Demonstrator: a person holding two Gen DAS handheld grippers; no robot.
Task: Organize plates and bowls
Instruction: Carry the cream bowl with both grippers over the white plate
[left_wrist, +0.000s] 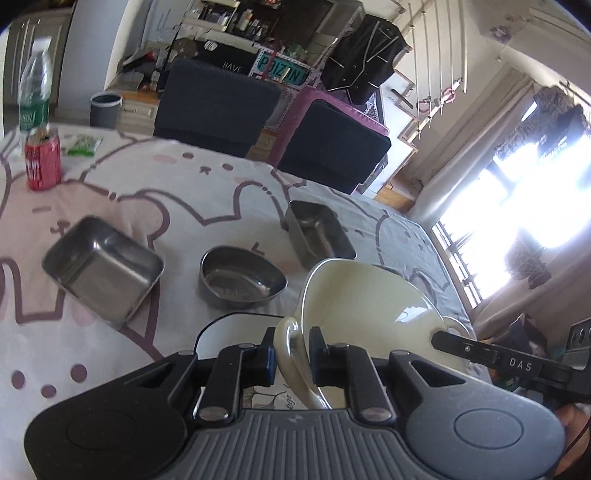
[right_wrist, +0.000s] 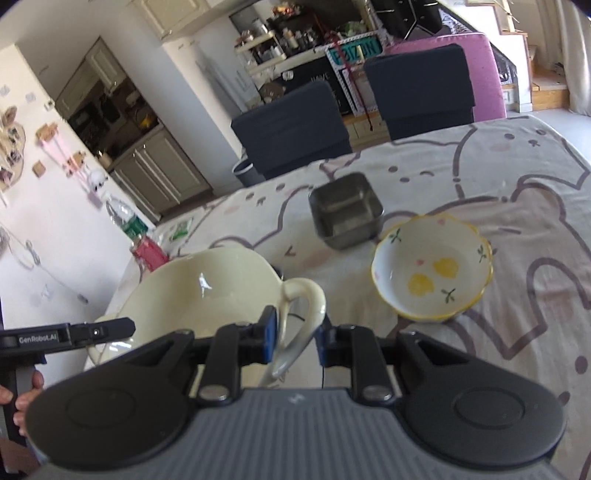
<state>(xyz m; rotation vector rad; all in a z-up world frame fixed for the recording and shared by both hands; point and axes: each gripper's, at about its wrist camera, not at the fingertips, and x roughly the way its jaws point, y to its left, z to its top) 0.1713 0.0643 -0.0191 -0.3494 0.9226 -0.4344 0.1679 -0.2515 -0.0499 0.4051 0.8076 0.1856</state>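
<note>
A cream bowl with two loop handles (left_wrist: 365, 306) is held above the table by both grippers. My left gripper (left_wrist: 291, 350) is shut on one handle. My right gripper (right_wrist: 295, 332) is shut on the other handle, with the cream bowl (right_wrist: 195, 291) to its left. Under it lies a white plate with a black rim (left_wrist: 229, 332). Two steel rectangular trays (left_wrist: 103, 266) (left_wrist: 317, 232) and a steel oval bowl (left_wrist: 240, 277) sit farther out. A flowered yellow-rimmed bowl (right_wrist: 432, 273) and a steel tray (right_wrist: 345, 210) show in the right wrist view.
A red can (left_wrist: 42, 158), a water bottle (left_wrist: 35, 88) and a green packet (left_wrist: 83, 144) stand at the far left of the table. Two dark chairs (left_wrist: 218, 107) (left_wrist: 336, 147) line the far edge. The cartoon tablecloth (left_wrist: 166, 184) covers the table.
</note>
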